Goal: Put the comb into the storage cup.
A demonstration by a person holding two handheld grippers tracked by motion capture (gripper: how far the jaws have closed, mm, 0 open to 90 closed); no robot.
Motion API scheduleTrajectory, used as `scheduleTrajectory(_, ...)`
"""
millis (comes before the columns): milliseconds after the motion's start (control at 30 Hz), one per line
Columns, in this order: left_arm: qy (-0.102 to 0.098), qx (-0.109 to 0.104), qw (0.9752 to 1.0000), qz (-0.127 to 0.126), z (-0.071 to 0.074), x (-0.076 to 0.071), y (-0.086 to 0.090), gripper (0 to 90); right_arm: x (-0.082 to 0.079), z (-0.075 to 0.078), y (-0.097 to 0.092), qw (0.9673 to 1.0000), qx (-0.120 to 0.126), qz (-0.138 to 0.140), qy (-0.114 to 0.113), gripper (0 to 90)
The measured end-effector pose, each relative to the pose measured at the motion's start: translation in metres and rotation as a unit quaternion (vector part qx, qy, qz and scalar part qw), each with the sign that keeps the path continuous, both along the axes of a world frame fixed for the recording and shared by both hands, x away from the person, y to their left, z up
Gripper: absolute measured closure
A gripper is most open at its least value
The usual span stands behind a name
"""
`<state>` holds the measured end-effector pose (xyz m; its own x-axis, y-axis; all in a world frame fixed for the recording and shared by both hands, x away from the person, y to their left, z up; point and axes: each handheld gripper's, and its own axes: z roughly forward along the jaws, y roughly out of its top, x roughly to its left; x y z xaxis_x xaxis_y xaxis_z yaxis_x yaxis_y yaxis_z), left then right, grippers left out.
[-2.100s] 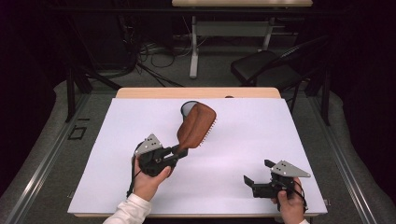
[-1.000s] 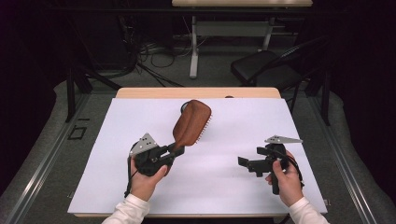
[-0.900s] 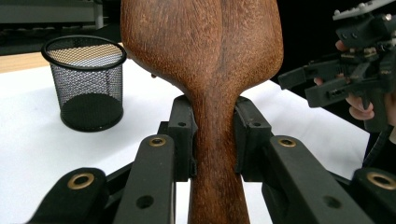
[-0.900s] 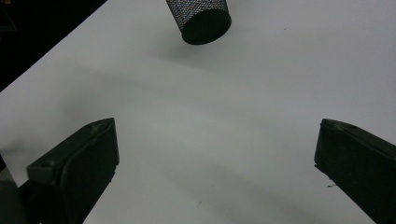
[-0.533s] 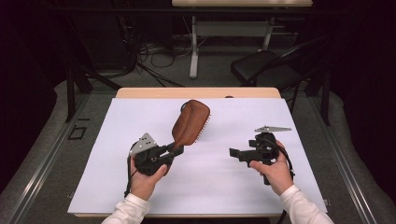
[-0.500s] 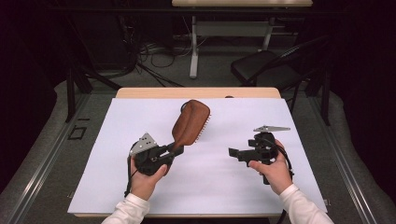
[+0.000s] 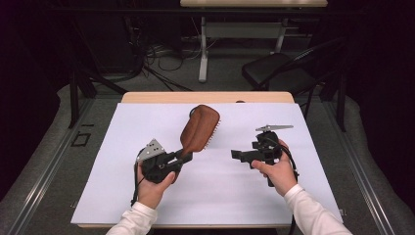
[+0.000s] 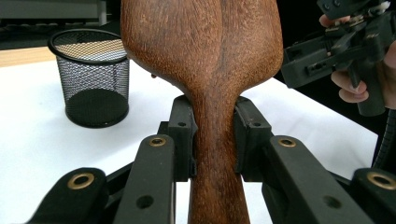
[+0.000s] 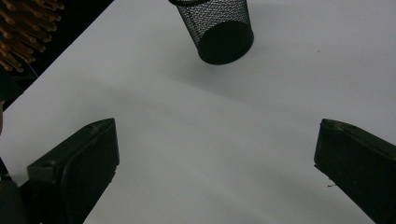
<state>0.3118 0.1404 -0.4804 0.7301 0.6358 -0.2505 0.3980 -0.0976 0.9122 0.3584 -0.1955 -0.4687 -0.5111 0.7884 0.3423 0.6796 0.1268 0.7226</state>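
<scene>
A brown wooden hairbrush [image 7: 199, 129] is held up off the white table sheet, its head tilted away and its bristles facing right. My left gripper [image 7: 183, 157] is shut on its handle; in the left gripper view both pads clamp the narrow neck of the hairbrush [image 8: 205, 70]. My right gripper [image 7: 241, 156] hovers right of the brush, pointing left toward it, with its jaws wide apart and nothing between them [image 9: 215, 163]. The brush's bristles [image 9: 23, 28] show at the top left of the right gripper view.
A black mesh cup [image 8: 91, 77] stands on the white sheet [image 7: 235, 196] beyond the brush, also in the right gripper view as the mesh cup [image 9: 217, 28]. The right hand's gripper [image 8: 336, 51] shows off to the right. A dark chair [image 7: 279, 73] stands behind the table.
The right hand has carried its open gripper leftward toward the middle of the table and slightly up. The left gripper and the brush have stayed put.
</scene>
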Motion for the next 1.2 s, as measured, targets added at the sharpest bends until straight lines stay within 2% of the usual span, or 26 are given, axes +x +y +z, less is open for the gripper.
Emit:
scheduleTrajectory(167,0.0,0.002,1.0,0.002,-0.001,0.001,0.0,71.9,0.004,0.006,0.008,0.9999,0.01,0.007,0.0,0.0)
scheduleTrajectory(567,0.006,0.007,0.9999,0.003,-0.006,0.003,-0.003,71.9,0.011,0.019,0.026,0.9985,0.043,0.026,0.02,0.7)
scheduleTrajectory(767,0.008,0.009,0.9999,0.003,-0.007,0.003,-0.004,71.9,0.011,0.025,0.03,0.9978,0.05,0.033,0.026,0.8)
scheduleTrajectory(1200,0.009,0.017,0.9998,-0.007,-0.01,0.004,-0.01,71.9,0.017,0.038,0.049,0.9974,0.055,0.043,0.019,2.2)
